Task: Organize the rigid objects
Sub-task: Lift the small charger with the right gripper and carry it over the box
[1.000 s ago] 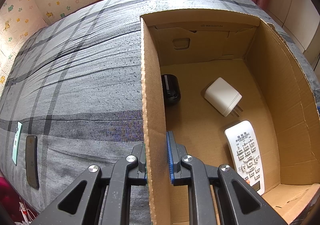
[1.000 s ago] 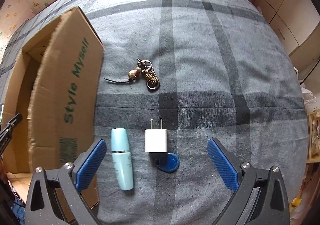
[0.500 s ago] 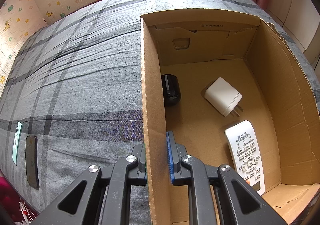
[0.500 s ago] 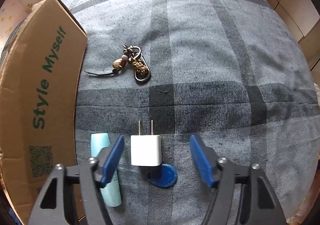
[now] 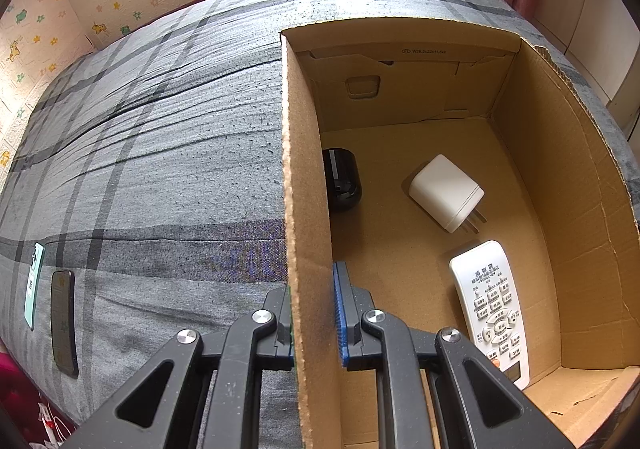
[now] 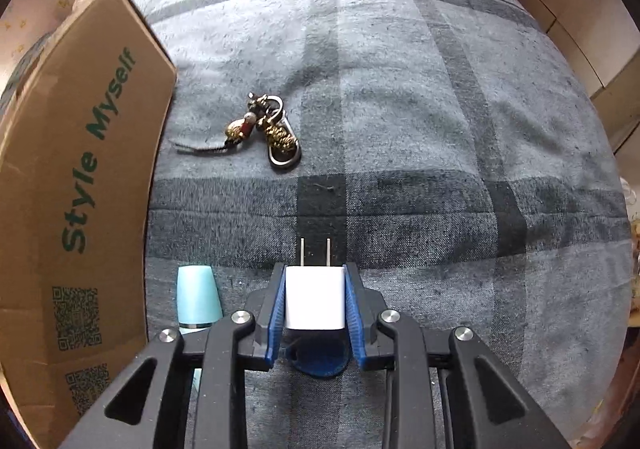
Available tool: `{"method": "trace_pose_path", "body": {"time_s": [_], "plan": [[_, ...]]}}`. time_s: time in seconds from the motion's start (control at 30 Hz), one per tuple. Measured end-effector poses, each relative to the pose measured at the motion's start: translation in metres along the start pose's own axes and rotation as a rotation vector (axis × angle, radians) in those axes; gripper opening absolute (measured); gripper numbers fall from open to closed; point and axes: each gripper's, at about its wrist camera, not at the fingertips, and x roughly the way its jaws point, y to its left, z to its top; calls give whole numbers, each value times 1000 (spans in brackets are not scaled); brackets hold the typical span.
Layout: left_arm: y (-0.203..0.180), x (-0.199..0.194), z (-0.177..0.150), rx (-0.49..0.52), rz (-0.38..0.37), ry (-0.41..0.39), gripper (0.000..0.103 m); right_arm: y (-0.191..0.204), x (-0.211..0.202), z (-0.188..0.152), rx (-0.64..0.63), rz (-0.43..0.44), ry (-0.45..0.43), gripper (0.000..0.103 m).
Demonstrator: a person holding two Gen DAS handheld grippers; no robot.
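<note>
A small white plug adapter (image 6: 314,299) lies on the grey checked bed cover with its two prongs pointing away. My right gripper (image 6: 314,277) is closing on it, and both blue pads touch its sides. My left gripper (image 5: 312,281) is shut on the left wall of the cardboard box (image 5: 306,209). Inside the box lie a black round object (image 5: 340,179), a larger white adapter (image 5: 446,191) and a white remote control (image 5: 490,305). A pale blue tube (image 6: 199,299) lies left of the right gripper, and a blue disc (image 6: 320,359) sits partly under the adapter.
A brass keyring with charms (image 6: 266,131) lies further up the bed cover. The box's outer side with green lettering (image 6: 80,185) stands at the left of the right wrist view. A dark phone (image 5: 64,321) and a mint-green one (image 5: 34,285) lie near the bed's left edge.
My right gripper has sunk toward the bed and its jaws have closed from wide apart onto the small white adapter. The left gripper and the box have not moved.
</note>
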Motion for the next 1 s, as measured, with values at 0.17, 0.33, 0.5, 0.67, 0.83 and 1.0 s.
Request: {"method": "trace_pose_path", "body": {"time_s": [0.17,0.33,0.5,0.67,0.83,1.0], "plan": [[0,0,0,0,0,0,15,-4,-3,2,39,14,9,28],[0,0,0,0,0,0,15,-7,-12,1,6,9,-6,28],[0,0,0,1,2,0,15,5,-33,3,-10,7,-27,29],[0,-1,0,2,2,1,15,14,-56,8,-31,-6,-40,29],[0,-1,0,1,2,-1,15,17,-72,13,-58,-6,-62,28],[0,-2,0,2,2,-1,15,24,-85,16,-79,10,-86,29]]}}
